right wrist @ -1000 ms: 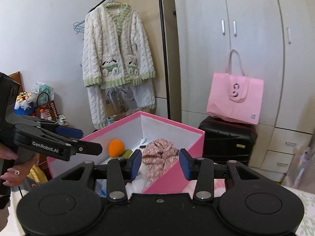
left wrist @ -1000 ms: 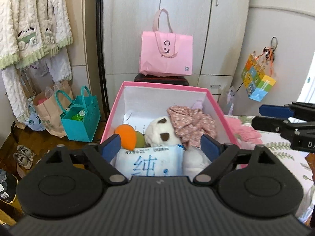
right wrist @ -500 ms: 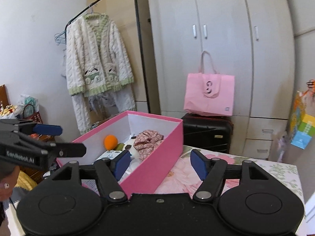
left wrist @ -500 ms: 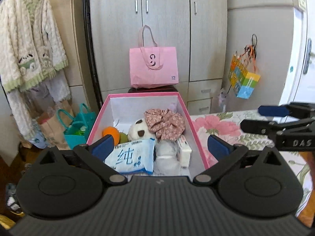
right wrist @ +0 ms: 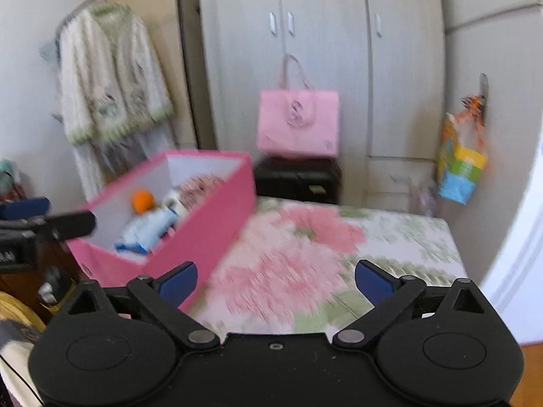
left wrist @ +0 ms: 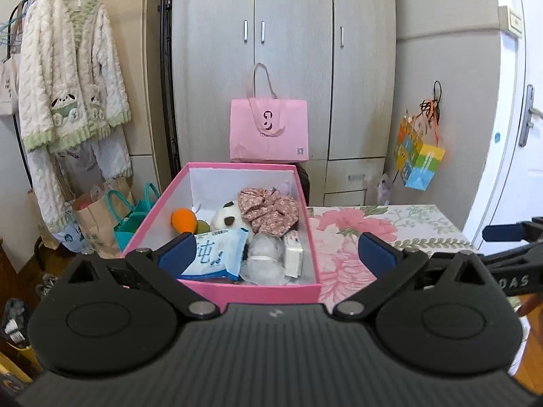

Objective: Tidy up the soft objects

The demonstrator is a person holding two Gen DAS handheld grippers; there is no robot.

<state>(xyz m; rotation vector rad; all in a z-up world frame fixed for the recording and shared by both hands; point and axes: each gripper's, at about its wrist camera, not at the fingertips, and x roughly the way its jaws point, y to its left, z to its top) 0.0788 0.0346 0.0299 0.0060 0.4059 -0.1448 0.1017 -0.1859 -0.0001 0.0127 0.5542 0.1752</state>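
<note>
Both claws pulled back from pink box (left wrist: 234, 290), right claw (right wrist: 275, 283) just opened, right view blurred

Home bedroom, def. Big grey wardrobe (left wrist: 285, 68) w/ drawers, knit cardigan (left wrist: 68, 84) hung on a clothes rail, floral bedsheet (left wrist: 373, 230). Pink tote (left wrist: 268, 132) sits on a black suitcase (right wrist: 298, 179) by the wardrobe.

left gripper (left wrist: 277, 251): black ribbed body, two round discs, silver pivot screws, blue pads | right gripper (right wrist: 275, 279): smooth black body, same discs and screws, blue pads; white lettering on its side arm
</note>
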